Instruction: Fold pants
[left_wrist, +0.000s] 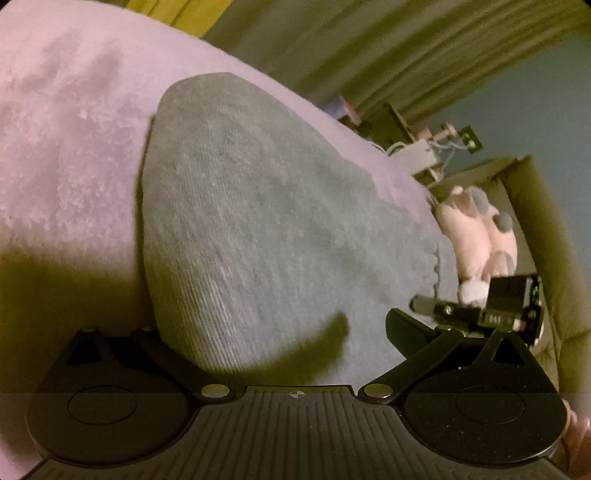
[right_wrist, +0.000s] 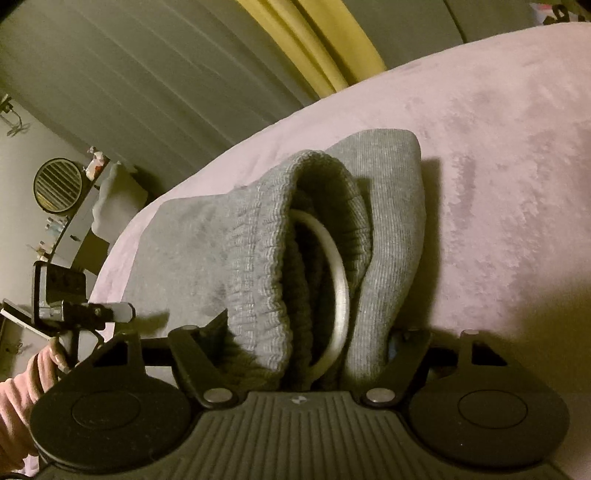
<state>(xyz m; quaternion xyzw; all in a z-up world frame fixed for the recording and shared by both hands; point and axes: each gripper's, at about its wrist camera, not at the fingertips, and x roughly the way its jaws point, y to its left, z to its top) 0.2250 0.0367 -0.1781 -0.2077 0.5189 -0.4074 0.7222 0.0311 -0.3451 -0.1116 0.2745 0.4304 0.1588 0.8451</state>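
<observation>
grey pants lie folded on the pink blanket, bunched waistband between the right gripper jaws, seemingly grasped to carry the fold; left gripper state unclear.

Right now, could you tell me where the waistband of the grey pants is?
In the right wrist view the ribbed waistband sits bunched between the right gripper fingers, on the pink blanket.
</observation>
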